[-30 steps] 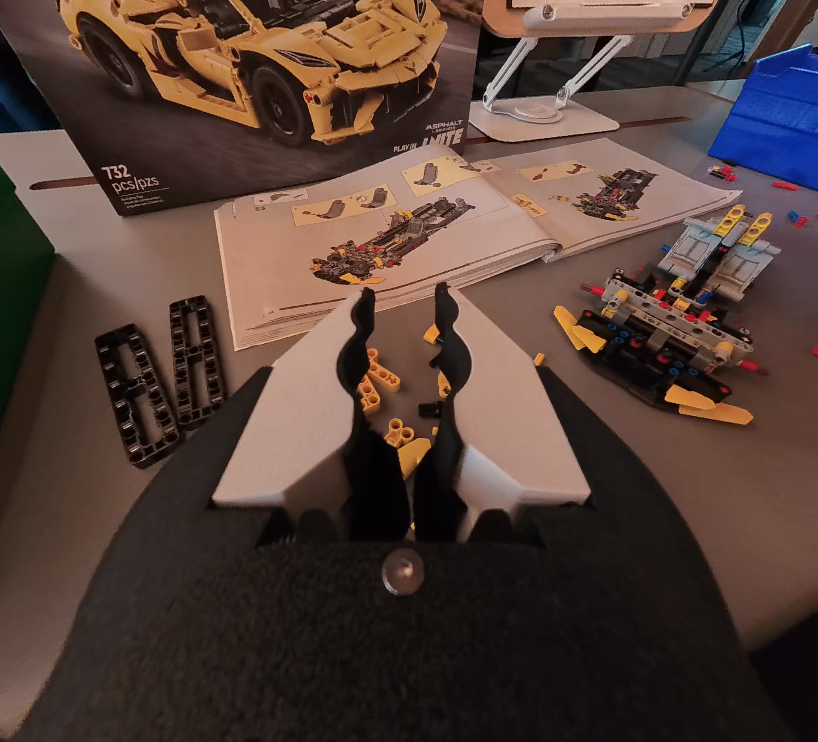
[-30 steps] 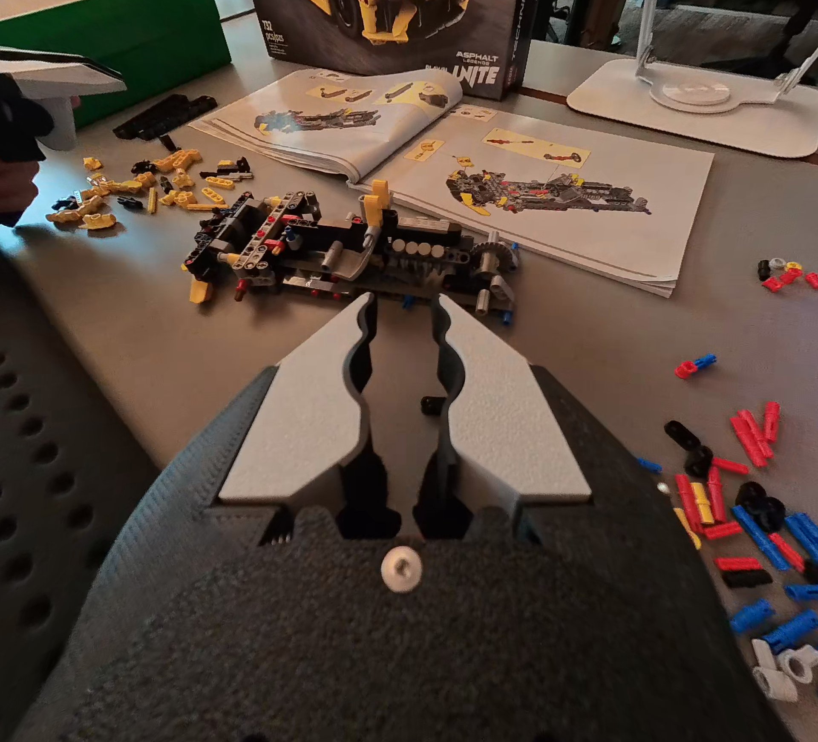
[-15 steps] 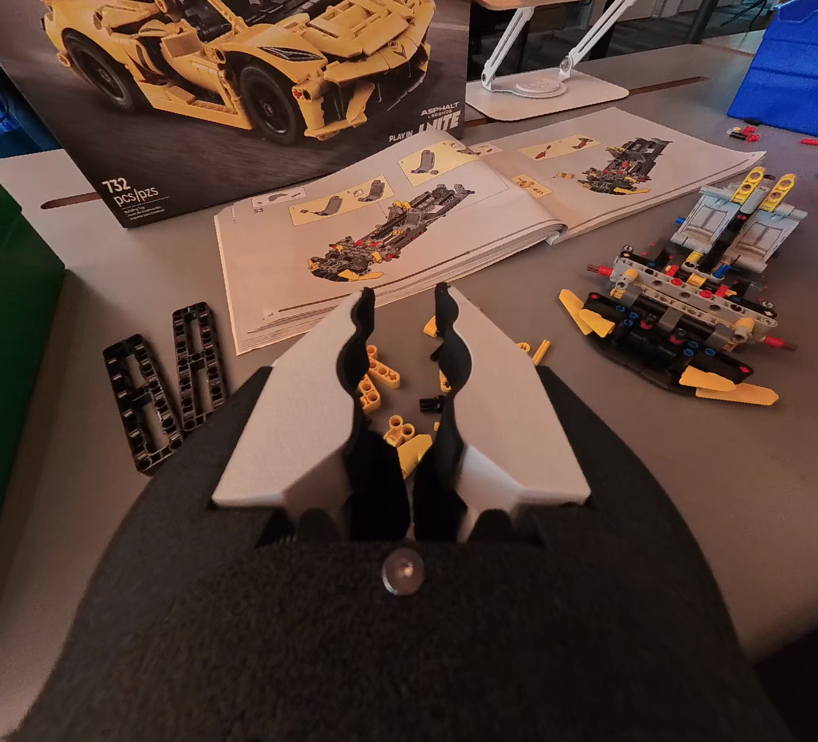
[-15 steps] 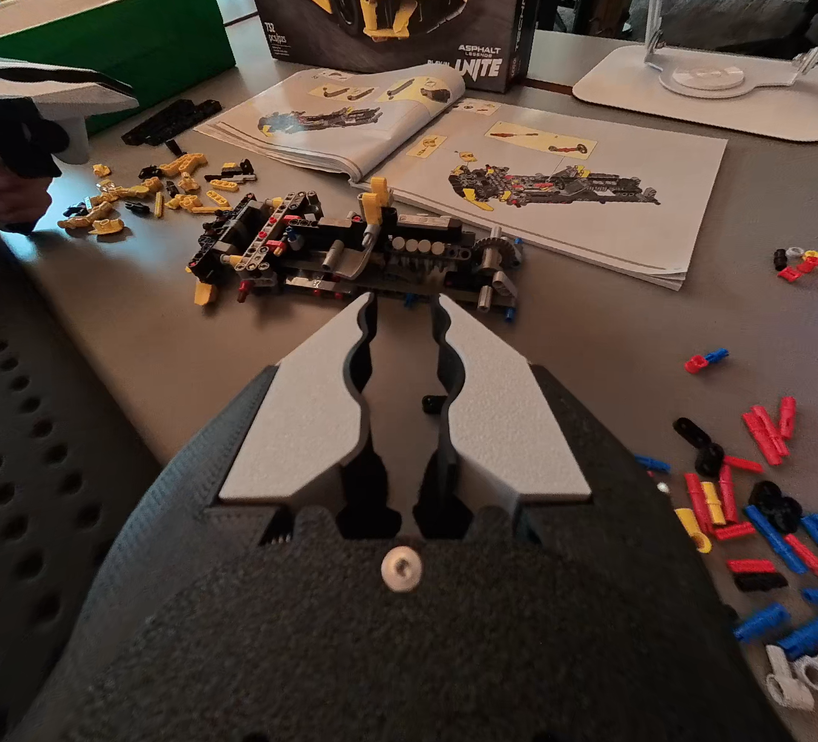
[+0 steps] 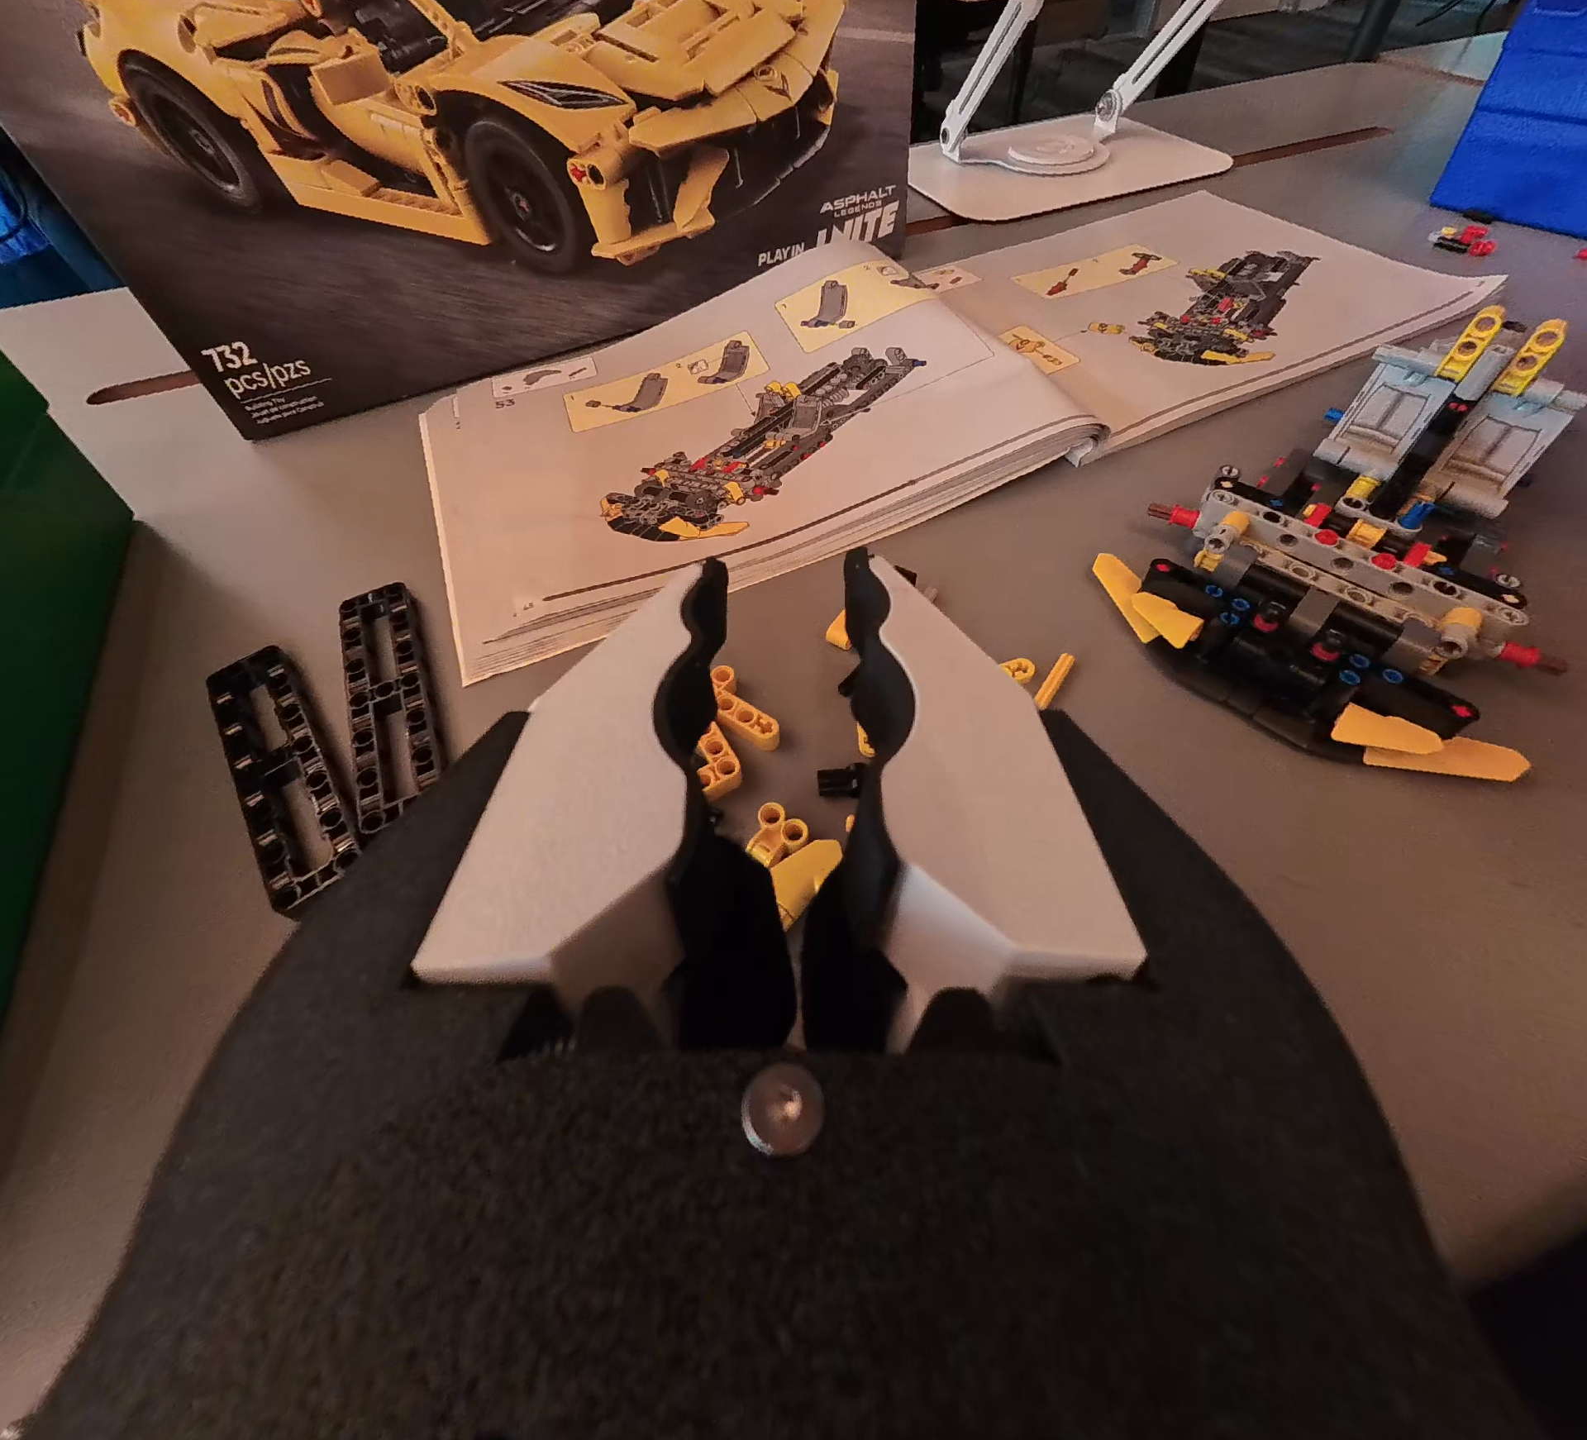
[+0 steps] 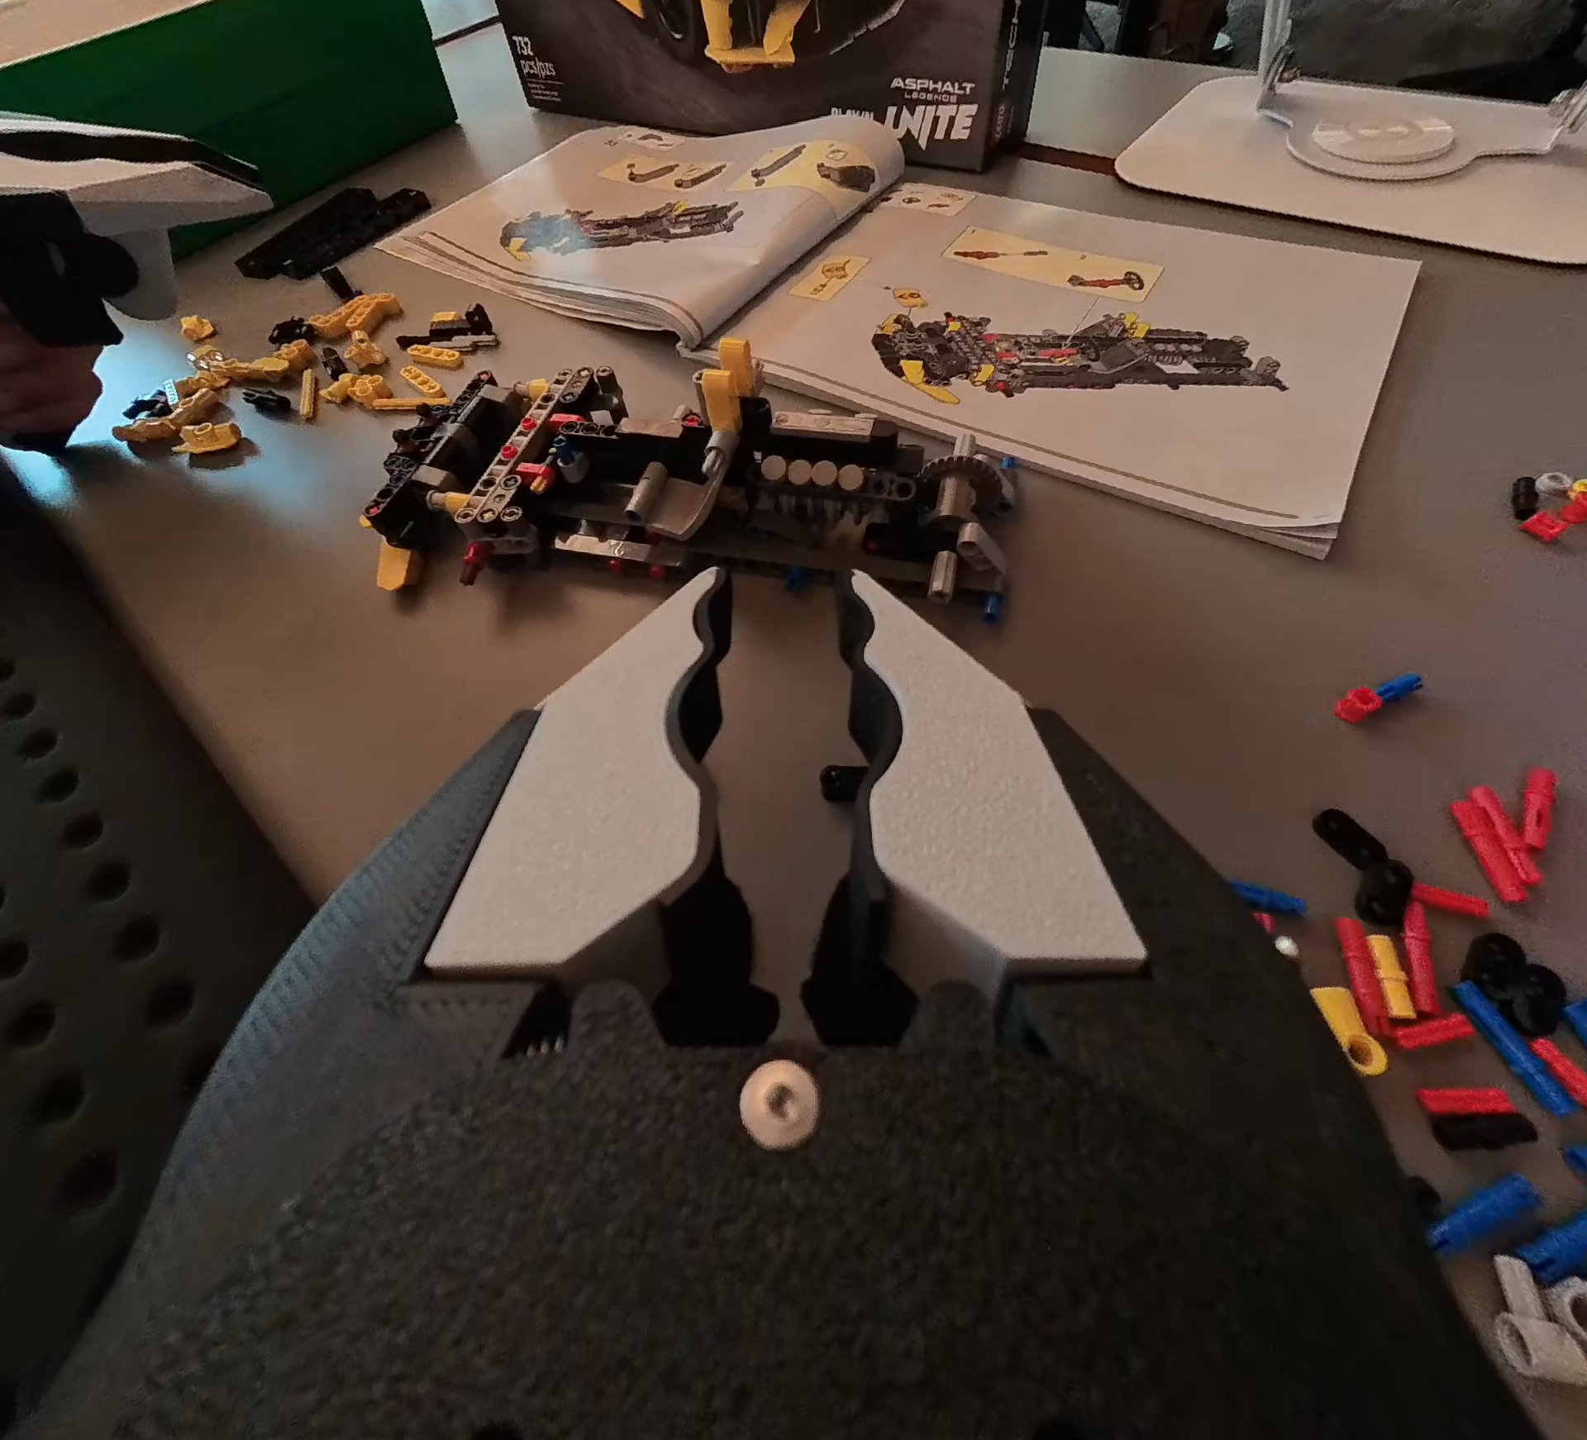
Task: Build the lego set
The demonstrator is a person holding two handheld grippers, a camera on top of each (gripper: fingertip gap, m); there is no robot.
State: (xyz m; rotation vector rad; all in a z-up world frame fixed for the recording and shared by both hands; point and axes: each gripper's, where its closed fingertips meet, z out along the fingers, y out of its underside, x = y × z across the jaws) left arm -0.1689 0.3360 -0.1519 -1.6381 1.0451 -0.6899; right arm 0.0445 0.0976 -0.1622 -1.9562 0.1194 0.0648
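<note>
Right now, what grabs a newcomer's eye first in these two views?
The set's box, showing a yellow car, stands at the table's back. Before it lies the open instruction booklet, with the half-built chassis just ahead of the open right gripper. The open left gripper hovers over scattered yellow pieces.

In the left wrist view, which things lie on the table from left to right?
Two black frame pieces → open instruction booklet → half-built chassis → blue bin.
</note>
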